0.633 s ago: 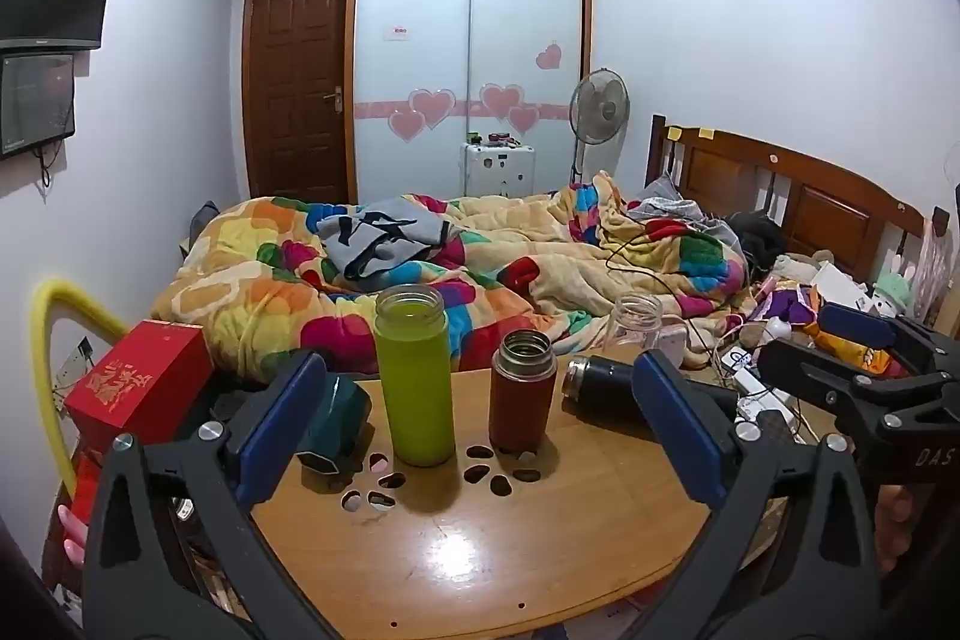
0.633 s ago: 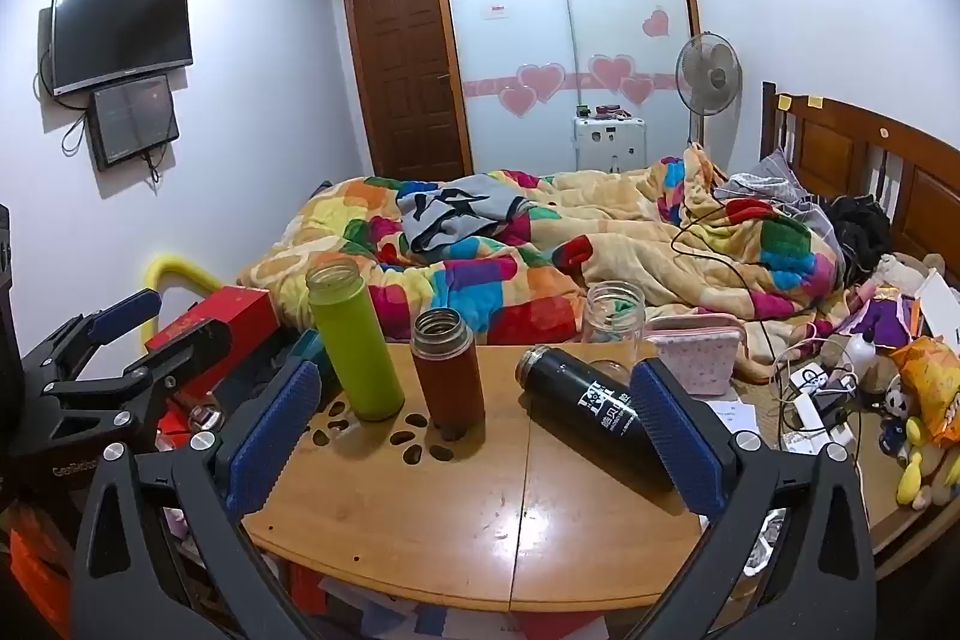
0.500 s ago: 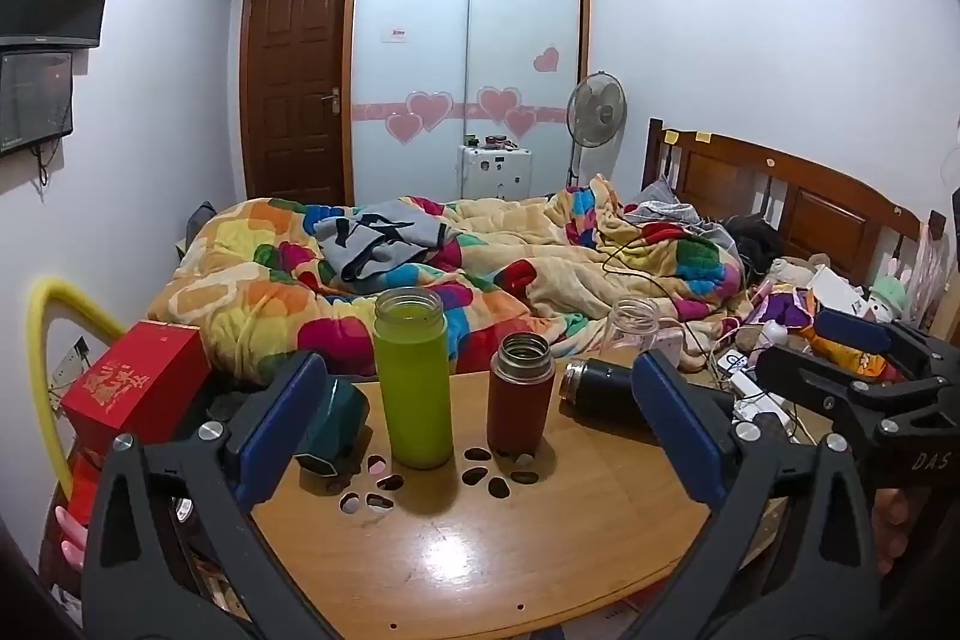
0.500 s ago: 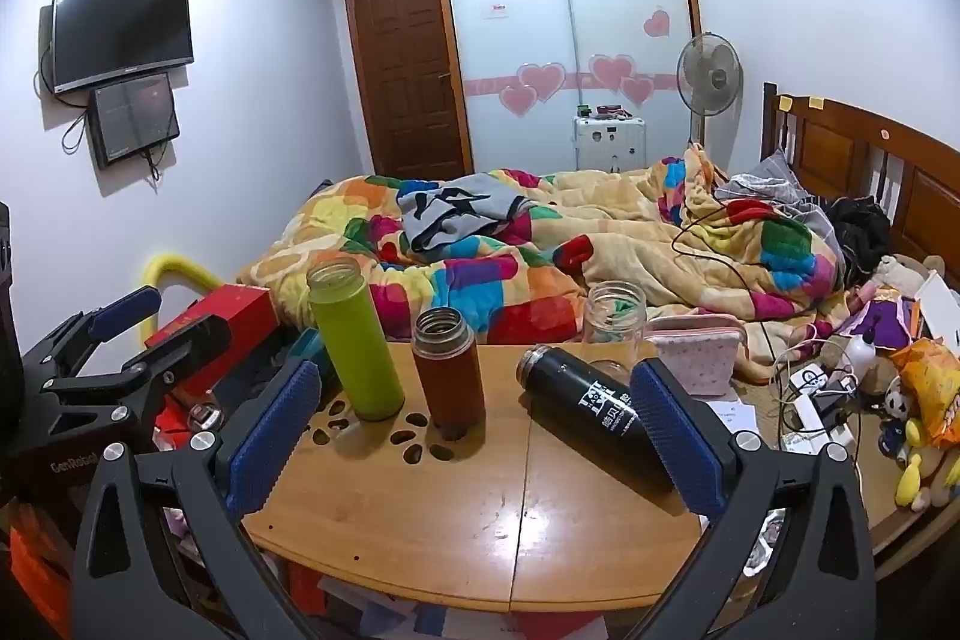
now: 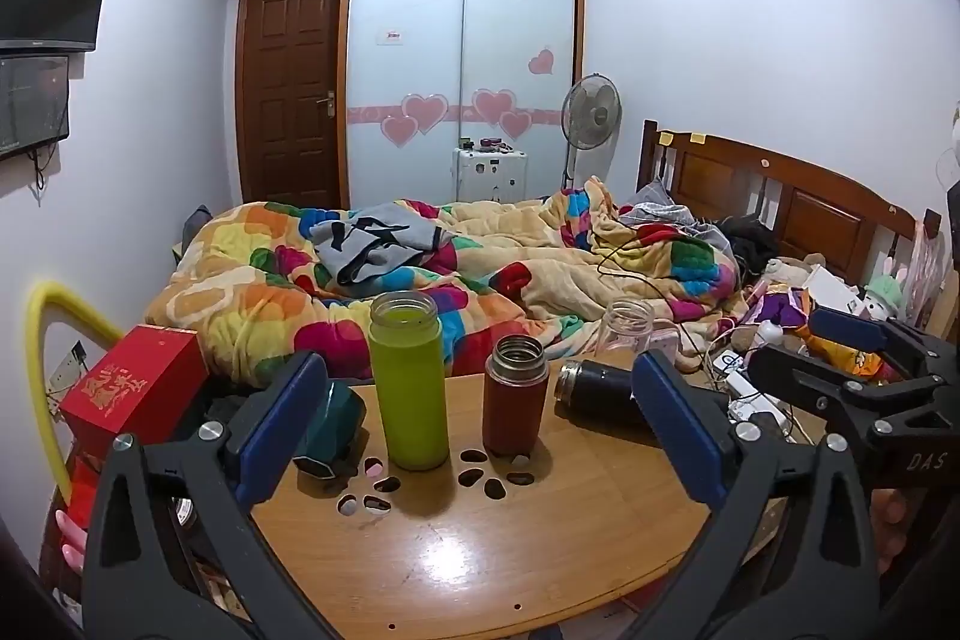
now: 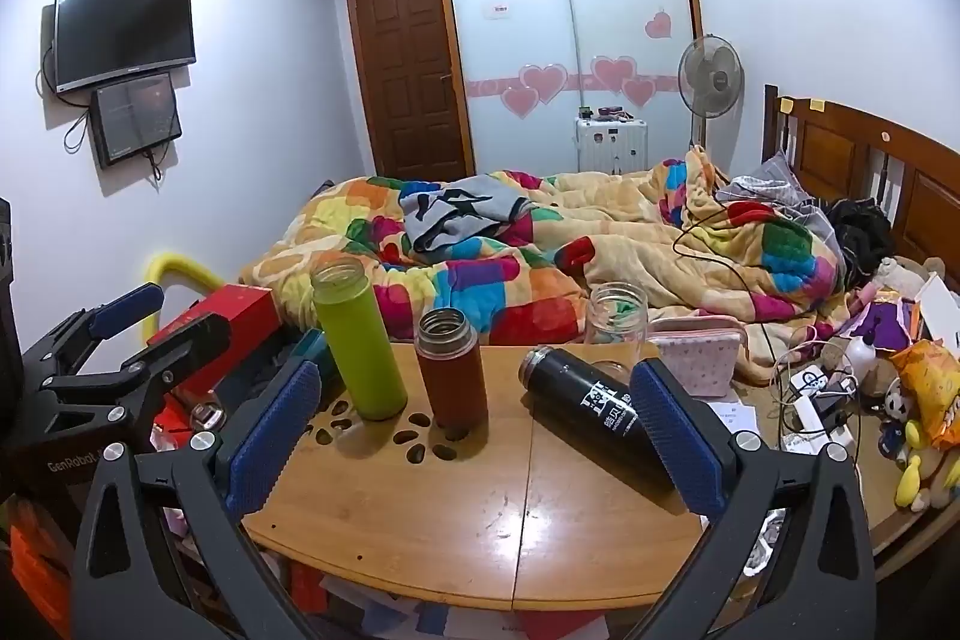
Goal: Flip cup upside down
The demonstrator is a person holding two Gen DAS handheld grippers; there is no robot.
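Round light-wood table [image 5: 480, 568] [image 6: 456, 508] carries five drinking vessels. Three stand upright with open mouths: one tall lime-green cylindrical bottle [image 5: 409, 381] [image 6: 355, 340], one shorter brown-red steel-rimmed flask [image 5: 516, 394] [image 6: 451, 369] just beside it, and one clear glass jar [image 5: 624, 327] [image 6: 617, 321] at the far edge nearest the bed. One black flask with white lettering [image 5: 594, 388] [image 6: 591, 409] lies on its side, mouth toward the brown-red flask. One dark teal cup [image 5: 333, 427] lies tipped at the table's left edge, largely hidden in the right wrist view.

Two grippers, both hovering above the near edge, touching nothing. Left gripper [image 5: 477, 427]: blue-padded jaws spread wide and empty, framing the green bottle and brown-red flask; its left pad overlaps the teal cup in view. Right gripper [image 6: 474, 430]: jaws likewise wide apart and empty, its right pad overlapping the black flask's base in view.

One red box with gold characters [image 5: 129, 388] [image 6: 231, 310] sits left of the table. One pink spotted pouch [image 6: 699, 349] lies beside the glass jar. One multicoloured patchwork quilt [image 5: 456, 292] [image 6: 600, 250] covers the bed behind
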